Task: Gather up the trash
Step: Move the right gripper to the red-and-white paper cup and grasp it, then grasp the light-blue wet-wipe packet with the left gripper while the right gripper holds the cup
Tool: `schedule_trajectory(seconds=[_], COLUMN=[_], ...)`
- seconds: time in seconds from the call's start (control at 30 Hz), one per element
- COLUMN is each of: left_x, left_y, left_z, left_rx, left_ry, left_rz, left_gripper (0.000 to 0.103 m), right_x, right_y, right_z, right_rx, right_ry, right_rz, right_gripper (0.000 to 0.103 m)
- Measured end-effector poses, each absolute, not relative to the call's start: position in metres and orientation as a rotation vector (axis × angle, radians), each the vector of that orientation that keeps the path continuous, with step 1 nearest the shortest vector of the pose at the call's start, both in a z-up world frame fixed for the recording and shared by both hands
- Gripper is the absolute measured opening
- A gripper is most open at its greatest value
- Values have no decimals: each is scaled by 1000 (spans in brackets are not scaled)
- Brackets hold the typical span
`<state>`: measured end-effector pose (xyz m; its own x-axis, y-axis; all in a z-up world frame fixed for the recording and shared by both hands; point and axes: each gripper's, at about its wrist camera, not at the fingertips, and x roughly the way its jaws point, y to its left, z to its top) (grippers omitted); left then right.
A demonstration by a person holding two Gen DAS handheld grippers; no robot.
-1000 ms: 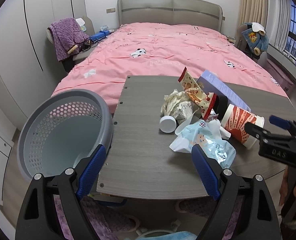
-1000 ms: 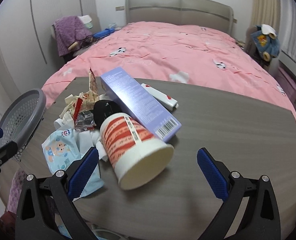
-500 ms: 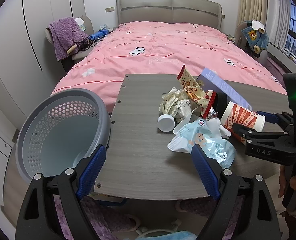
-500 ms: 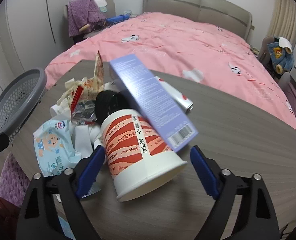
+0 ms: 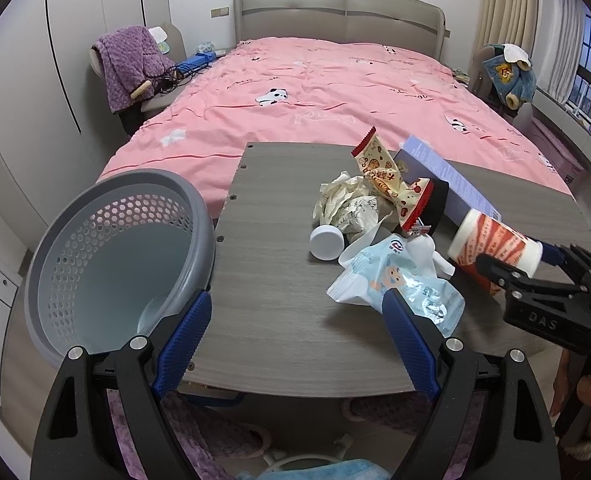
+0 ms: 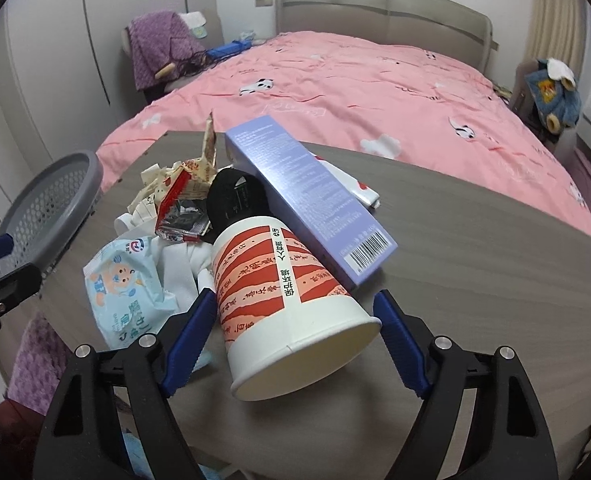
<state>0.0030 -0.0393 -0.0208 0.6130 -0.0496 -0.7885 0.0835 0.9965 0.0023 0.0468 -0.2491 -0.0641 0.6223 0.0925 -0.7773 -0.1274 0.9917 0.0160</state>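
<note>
A pile of trash lies on the grey wooden table [image 5: 279, 280]. A red-and-white paper cup [image 6: 287, 300] lies on its side, its mouth toward me. My right gripper [image 6: 295, 316] is open, with one blue finger on each side of the cup's rim; it also shows in the left wrist view [image 5: 535, 272]. A purple box [image 6: 307, 192], a black lid [image 6: 235, 196], a snack wrapper [image 5: 391, 176], crumpled paper [image 5: 343, 204], a white cap [image 5: 326, 242] and a light-blue wipes pack [image 5: 399, 284] lie around it. My left gripper [image 5: 295, 344] is open and empty at the table's near edge.
A grey perforated basket [image 5: 115, 256] stands at the table's left edge, with nothing in it. A pink bed [image 5: 327, 100] fills the space behind the table. A chair with a purple blanket [image 5: 131, 64] stands at the back left.
My right gripper has moved forward until its fingers straddle the cup's mouth. The left gripper has hardly moved.
</note>
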Motion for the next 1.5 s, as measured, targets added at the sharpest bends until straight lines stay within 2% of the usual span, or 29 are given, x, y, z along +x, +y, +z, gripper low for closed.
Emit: schedule_trajectory(seconds=[0.33, 0.77, 1.17, 1.5], left_x=[5, 6, 20, 12], left_y=[-57, -103, -84, -57], left_z=[-20, -53, -67, -59], left_rx=[21, 70, 26, 62], left_ry=[903, 993, 1058, 1023], left_rz=[-93, -178, -122, -37], left_gripper=[83, 83, 83, 83], right_x=[9, -20, -22, -20], right_y=[-267, -293, -290, -281], right_z=[-52, -48, -52, -46], right_rx=[38, 189, 202, 191], right_ry=[830, 796, 808, 797], right_rz=[18, 2, 19, 28], right_gripper=[78, 78, 78, 78])
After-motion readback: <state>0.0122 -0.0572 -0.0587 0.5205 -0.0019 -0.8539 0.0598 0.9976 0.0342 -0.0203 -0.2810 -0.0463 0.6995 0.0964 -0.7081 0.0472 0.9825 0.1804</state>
